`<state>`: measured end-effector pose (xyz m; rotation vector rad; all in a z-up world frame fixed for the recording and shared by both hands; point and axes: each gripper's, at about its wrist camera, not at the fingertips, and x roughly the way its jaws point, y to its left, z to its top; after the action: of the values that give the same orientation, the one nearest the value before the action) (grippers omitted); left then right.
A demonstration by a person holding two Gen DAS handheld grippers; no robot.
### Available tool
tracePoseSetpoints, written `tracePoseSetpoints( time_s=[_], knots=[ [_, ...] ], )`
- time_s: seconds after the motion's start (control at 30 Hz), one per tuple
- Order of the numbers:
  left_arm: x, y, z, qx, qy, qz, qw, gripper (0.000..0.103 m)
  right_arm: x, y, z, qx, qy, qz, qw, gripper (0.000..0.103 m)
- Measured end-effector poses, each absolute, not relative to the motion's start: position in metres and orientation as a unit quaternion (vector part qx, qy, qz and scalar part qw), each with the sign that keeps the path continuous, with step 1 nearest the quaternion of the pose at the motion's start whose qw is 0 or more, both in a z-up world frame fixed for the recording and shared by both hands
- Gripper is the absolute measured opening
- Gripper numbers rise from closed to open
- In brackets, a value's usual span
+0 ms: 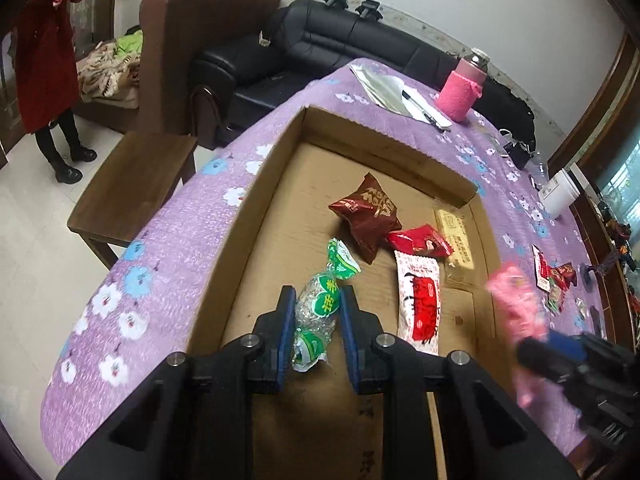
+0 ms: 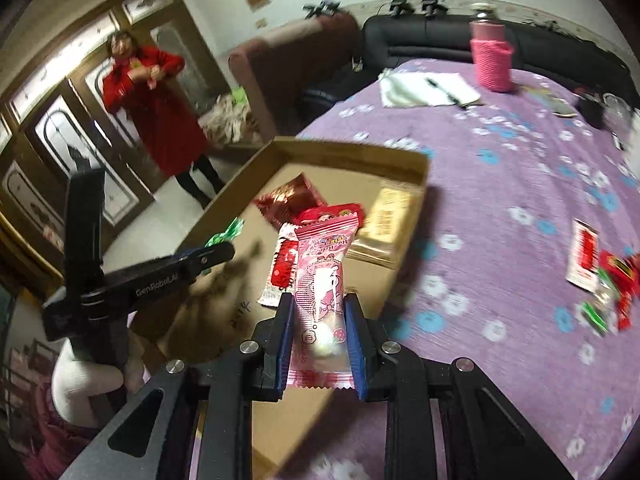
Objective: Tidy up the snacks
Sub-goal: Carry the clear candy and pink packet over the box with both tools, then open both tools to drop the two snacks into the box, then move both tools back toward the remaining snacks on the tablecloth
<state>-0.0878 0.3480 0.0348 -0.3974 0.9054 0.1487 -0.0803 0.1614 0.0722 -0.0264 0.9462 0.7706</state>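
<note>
Clamping snacks: left gripper [image 1: 317, 312] jaws on green packet [image 1: 320, 300], right gripper [image 2: 319, 320] on pink packet [image 2: 320, 292].

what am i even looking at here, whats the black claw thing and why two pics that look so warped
Each picture comes from a wide-angle camera mounted on a handheld gripper, one per hand; no robot. The left-hand view shows the left gripper shut on a green-labelled snack over a cardboard box already holding several packets. The right-hand view shows the right gripper shut on a pink candy packet. The box sits on a purple flowered tablecloth, where more snacks wait.
</note>
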Motion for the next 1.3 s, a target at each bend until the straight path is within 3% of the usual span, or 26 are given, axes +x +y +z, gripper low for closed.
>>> tracePoseSetpoints(
  time_s=[0.2,0.3,0.37,0.5,0.57,0.77,1.3],
  knots=[
    [-0.087,0.347,0.036,-0.200,0.424,0.059,0.881,0.027,-0.068,0.192,0.050,-0.038,0.464,0.344,0.815,0.027],
    [-0.098,0.344,0.044,-0.199,0.406,0.058,0.890,0.039,-0.067,0.198,0.044,-0.048,0.463,0.334,0.819,0.027],
    [-0.105,0.340,0.051,-0.187,0.390,0.073,0.898,0.062,-0.069,0.199,0.043,-0.049,0.460,0.336,0.820,0.029],
    [-0.124,0.328,0.069,-0.159,0.357,0.105,0.914,0.071,-0.074,0.191,0.051,-0.041,0.442,0.339,0.830,0.034],
    [-0.132,0.320,0.077,-0.140,0.348,0.130,0.918,0.083,-0.079,0.185,0.057,-0.033,0.431,0.342,0.834,0.038],
    [-0.151,0.291,0.092,-0.087,0.329,0.174,0.924,0.085,-0.099,0.163,0.073,-0.024,0.399,0.343,0.850,0.049],
    [-0.169,0.259,0.103,-0.042,0.333,0.207,0.919,0.087,-0.119,0.101,0.073,0.013,0.386,0.313,0.868,0.052]
  ],
)
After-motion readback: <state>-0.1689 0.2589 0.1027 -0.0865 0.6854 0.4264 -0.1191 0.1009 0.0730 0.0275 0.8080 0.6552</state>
